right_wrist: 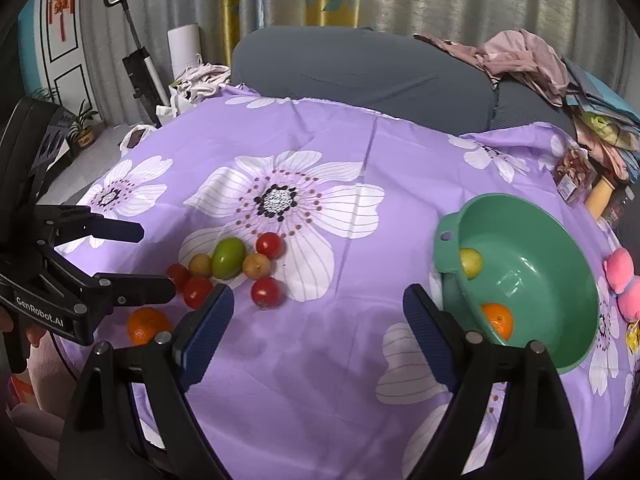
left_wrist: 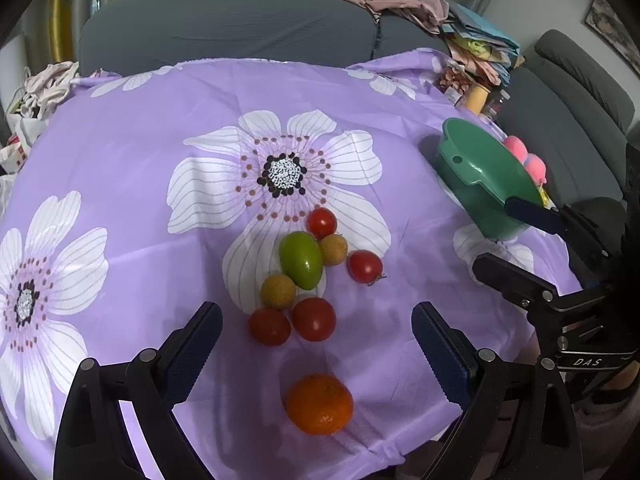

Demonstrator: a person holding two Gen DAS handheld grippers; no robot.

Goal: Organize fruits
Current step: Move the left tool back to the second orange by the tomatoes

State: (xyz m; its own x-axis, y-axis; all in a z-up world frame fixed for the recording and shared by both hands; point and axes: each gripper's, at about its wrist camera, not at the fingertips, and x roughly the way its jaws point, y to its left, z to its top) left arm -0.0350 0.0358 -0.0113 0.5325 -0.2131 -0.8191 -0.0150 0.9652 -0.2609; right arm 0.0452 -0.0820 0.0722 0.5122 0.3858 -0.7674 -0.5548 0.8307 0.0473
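Fruits (left_wrist: 308,276) lying clustered on purple cloth (left_wrist: 140,168); orange (left_wrist: 319,403) sitting apart; green bowl (right_wrist: 532,240) holding two. Left gripper (left_wrist: 316,344) and right gripper (right_wrist: 318,328) gaping wide, gripping nothing.

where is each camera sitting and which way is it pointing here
Left wrist: sits on the left tool, looking forward and down over its open fingers at the loose fruit on the purple cloth; the orange lies nearest, and the right tool shows at the right edge.
Right wrist: sits on the right tool, looking down at bare cloth between the fruit and the green bowl; the left tool shows at left.
Shared: the cloth, fruit pile, bowl, grey sofa.
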